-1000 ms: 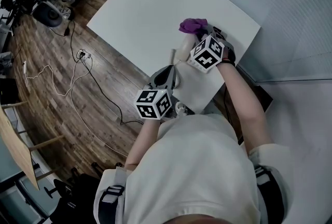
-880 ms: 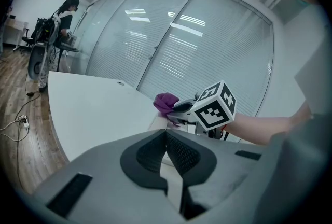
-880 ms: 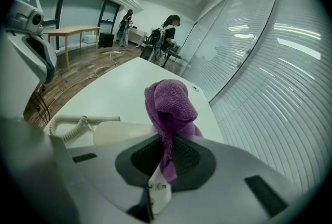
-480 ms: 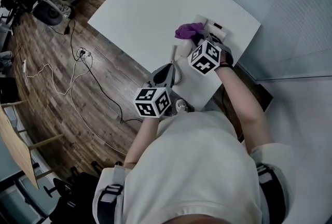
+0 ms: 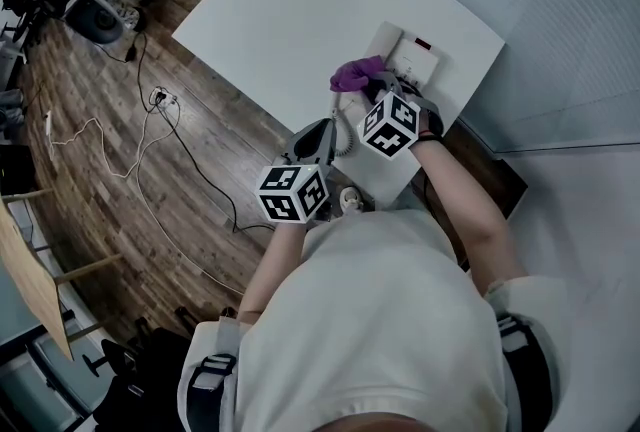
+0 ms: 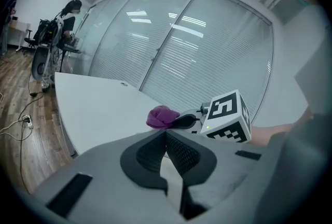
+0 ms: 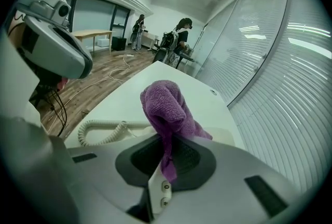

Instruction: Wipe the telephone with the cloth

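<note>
Entry: my right gripper [image 7: 167, 137] is clenched on the purple cloth [image 7: 166, 106]. A strip of it is pinched between the two pads and the rest bunches up in a lump above the tips. From the head view, the cloth [image 5: 353, 75] sits at the near-left corner of the white telephone [image 5: 415, 55], which lies by the right edge of the white table [image 5: 270, 10]. I cannot tell whether the cloth actually presses on the casing. The right gripper view shows the telephone's coiled cord [image 7: 98, 131] curling on the table to the left of the jaws, with pale telephone casing just behind the cloth. My left gripper [image 6: 166, 135] has its jaws clamped together, pads meeting, and I see nothing between them. In the head view it hangs over the near table edge, close to the coiled cord [image 5: 347, 130] and apart from the cloth. From the left gripper view, the cloth [image 6: 162, 116] shows beyond the jaw tips, with the right gripper's marker cube [image 6: 225, 116] just to its right. Loose cables [image 5: 150, 120] trail across the wooden floor [image 5: 90, 170] left of the table.
</note>
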A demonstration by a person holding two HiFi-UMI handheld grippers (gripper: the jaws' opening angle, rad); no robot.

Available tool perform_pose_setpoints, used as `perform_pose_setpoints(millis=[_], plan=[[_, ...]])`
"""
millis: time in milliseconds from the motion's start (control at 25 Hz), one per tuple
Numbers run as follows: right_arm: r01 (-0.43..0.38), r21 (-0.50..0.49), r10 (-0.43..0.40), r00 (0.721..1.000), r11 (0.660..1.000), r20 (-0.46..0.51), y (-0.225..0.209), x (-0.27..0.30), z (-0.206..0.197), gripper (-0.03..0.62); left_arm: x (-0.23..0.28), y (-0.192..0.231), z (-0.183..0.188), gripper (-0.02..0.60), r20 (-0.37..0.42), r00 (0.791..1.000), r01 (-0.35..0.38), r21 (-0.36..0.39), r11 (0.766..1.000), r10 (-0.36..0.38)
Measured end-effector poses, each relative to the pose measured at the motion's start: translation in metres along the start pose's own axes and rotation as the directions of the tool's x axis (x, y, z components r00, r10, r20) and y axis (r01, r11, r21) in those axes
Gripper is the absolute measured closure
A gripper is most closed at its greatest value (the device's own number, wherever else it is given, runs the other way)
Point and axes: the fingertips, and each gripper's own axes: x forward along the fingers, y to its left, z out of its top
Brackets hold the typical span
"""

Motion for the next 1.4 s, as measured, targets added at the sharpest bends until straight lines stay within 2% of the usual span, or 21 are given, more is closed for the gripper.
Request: perform_pose_setpoints(millis=[480,680,1120,1400], plan=[[-0.085,0.053,0.083,0.996,0.995,0.029,0.047,-0.003,-0.011,0.549,-0.010,-0.001,-0.008,0.561,0.007,1.000,-0.016,-0.018,1.000,0.016],[-0.125,0.105,0.120,0.991,0.987,0.055,0.054,-0.002,-0.010,0.549,-0.009,0.001,-0.007,0.561,0.011,1.000,-0.023,-0.019,1.000,0.023],[-0.084,0.194,0.052,0.985,0.977,0.165,0.042,-0.040,-0.002,0.549,-0.005,-0.004,-0.003,0.561,0.010,1.000,-0.014,-0.012,1.000,0.014],[-0.039,0.277,-0.029,0.971,0.960,0.238,0.020,-0.068,-0.002,0.549,0.019,-0.007,0.005,0.561,-0.003,1.000,0.001,0.039,0.999,-0.001]])
